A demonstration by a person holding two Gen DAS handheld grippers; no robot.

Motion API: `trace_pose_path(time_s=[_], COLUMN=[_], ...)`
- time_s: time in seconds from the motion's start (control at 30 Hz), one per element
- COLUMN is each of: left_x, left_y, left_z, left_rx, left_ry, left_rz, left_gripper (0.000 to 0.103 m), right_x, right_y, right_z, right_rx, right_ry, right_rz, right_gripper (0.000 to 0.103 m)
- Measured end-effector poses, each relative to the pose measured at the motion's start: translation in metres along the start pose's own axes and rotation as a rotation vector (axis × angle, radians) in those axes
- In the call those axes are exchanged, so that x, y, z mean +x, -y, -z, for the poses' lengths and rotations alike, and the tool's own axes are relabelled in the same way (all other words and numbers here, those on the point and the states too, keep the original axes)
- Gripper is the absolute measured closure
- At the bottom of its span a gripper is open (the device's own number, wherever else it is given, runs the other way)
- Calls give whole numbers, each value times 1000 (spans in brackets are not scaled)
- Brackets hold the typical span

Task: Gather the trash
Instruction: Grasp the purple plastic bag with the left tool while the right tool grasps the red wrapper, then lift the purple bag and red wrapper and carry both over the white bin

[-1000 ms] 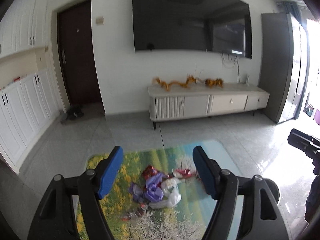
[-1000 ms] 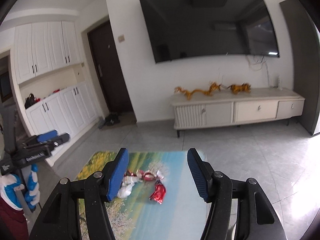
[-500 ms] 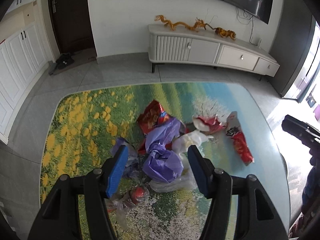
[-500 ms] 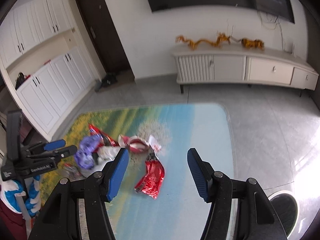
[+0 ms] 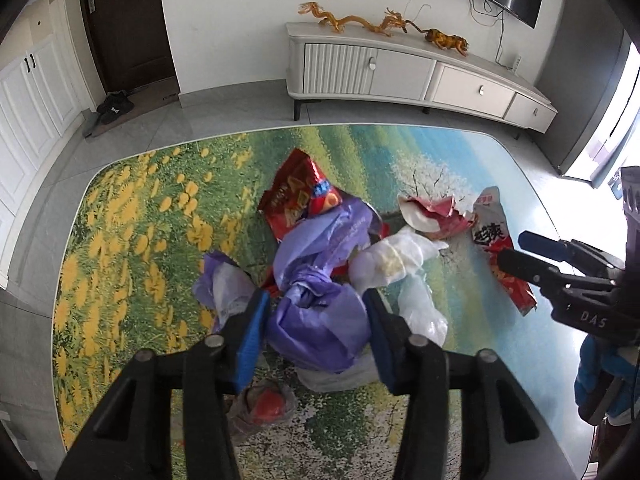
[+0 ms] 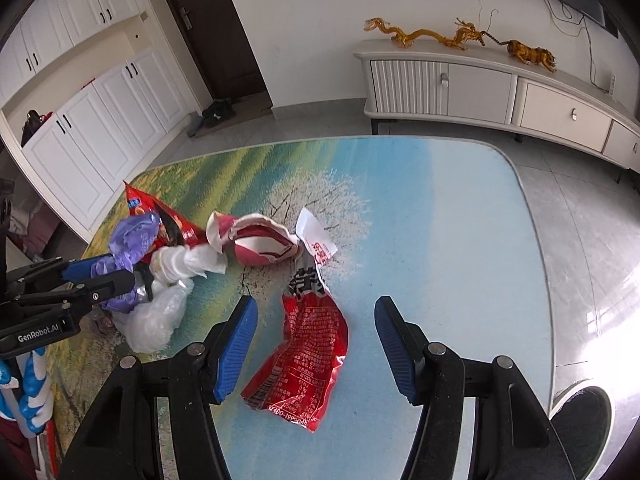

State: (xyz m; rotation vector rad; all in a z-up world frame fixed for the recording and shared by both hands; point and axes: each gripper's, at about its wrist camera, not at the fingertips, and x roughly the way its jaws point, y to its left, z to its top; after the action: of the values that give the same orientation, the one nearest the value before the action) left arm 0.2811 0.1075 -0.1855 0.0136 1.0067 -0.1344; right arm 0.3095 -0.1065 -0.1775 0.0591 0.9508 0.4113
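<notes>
Both grippers dropped toward the table [image 6: 460,208]. The left gripper [image 5: 316,324] came down around the purple bag [image 5: 320,320], its jaws closing on it. The right gripper [image 6: 316,340] descended over the red wrapper [image 6: 308,356], jaws wide apart.

purple bag [image 5: 320,320]: thin crinkled plastic | red wrapper [image 6: 308,360]: glossy foil | table [image 6: 440,240]: smooth, glossy printed top | floor [image 6: 580,220]: polished tile

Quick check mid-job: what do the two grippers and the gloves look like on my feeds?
Both the left gripper and right gripper are black plastic frames with silver screws and ribbed blue finger pads. White lettering marks their sides. The gloves are blue and white.
</notes>
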Motion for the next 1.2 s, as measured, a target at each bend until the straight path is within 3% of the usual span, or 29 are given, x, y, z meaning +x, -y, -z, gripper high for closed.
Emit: trace_pose_path(time_s=[0.23, 0.33, 0.6, 0.87, 1.2], left_x=[-10, -18, -43, -84, -154], left_y=[3, 3, 3, 18, 64], left_z=[1, 3, 7, 23, 54], left_rx=[10, -1, -31, -39, -17], left_ry=[36, 55, 105, 185, 352], left_rz=[16, 19, 37, 29, -81], left_gripper=[65, 66, 68, 68, 68], right_x=[4, 0, -23, -79, -153], right_y=[-1, -3, -13, -20, -36], right_z=[8, 11, 24, 39, 58], right_rx=[-23, -31, -34, -22, -36], right_ry=[-14, -8, 21, 101, 224], right_rz=[7, 3, -42, -73, -81], right_gripper=[72, 75, 79, 80, 80])
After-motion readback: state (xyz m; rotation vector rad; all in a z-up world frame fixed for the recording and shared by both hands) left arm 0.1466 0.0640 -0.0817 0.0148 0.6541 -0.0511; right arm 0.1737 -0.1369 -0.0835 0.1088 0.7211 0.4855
